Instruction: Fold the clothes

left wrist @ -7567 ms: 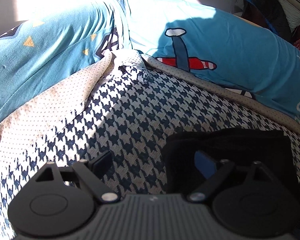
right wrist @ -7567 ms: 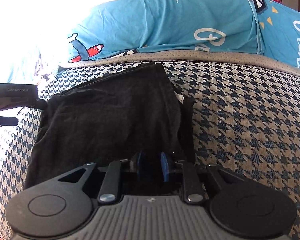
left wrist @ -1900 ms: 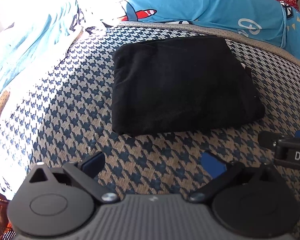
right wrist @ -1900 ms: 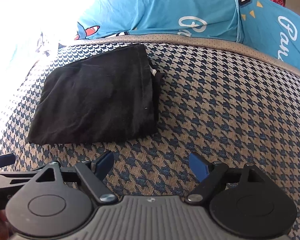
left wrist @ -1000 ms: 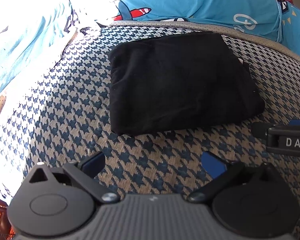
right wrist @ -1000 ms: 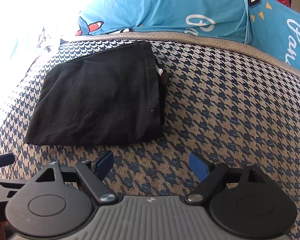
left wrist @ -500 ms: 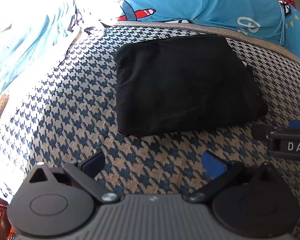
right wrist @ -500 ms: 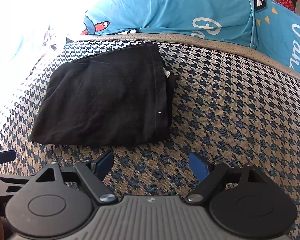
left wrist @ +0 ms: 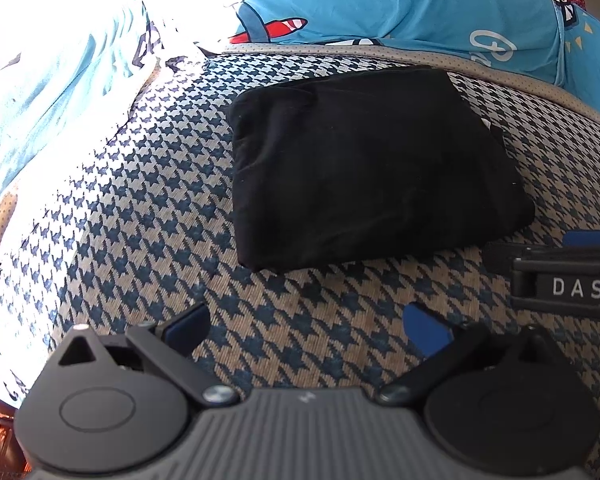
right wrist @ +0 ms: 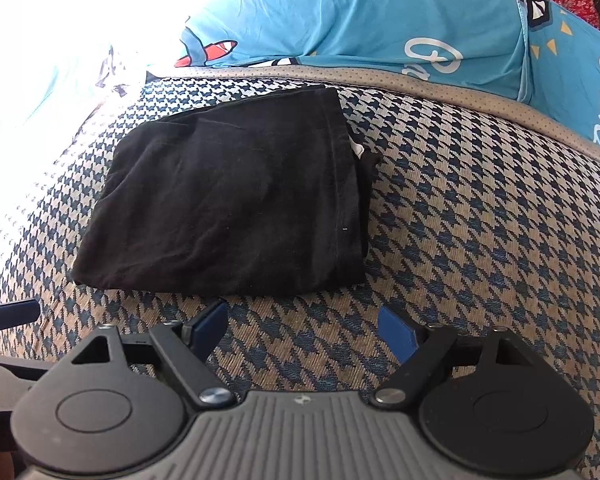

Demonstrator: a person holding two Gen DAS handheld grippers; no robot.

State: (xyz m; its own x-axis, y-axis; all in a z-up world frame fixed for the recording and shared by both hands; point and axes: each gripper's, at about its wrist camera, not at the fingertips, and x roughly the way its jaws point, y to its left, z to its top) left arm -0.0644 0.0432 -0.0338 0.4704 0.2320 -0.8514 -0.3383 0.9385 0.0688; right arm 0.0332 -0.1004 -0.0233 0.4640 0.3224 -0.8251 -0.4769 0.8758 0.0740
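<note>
Right wrist view alone shows white tag (right wrist: pixel 356 148) at folded black garment (right wrist: pixel 236 204) edge. Both grippers, left gripper (left wrist: pixel 306 326) and right gripper (right wrist: pixel 302 326), spread, empty, near blue pillow (right wrist: pixel 340 12).

One folded black garment (left wrist: pixel 364 168); one houndstooth cover (left wrist: pixel 148 208); two tools, left tool (left wrist: pixel 306 326) and right tool (right wrist: pixel 302 330); one blue printed bedding (right wrist: pixel 380 16).

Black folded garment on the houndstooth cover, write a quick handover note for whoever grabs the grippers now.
Left gripper: open, empty, short of the cloth.
Right gripper: open, empty, just short of its near edge.
Black folded garment: a flat rectangle on the blue-and-beige houndstooth cover, in front of the blue cartoon-print pillows.
Done: folding looks finished.
Left: maybe tuck the layer poking out on its right edge.
</note>
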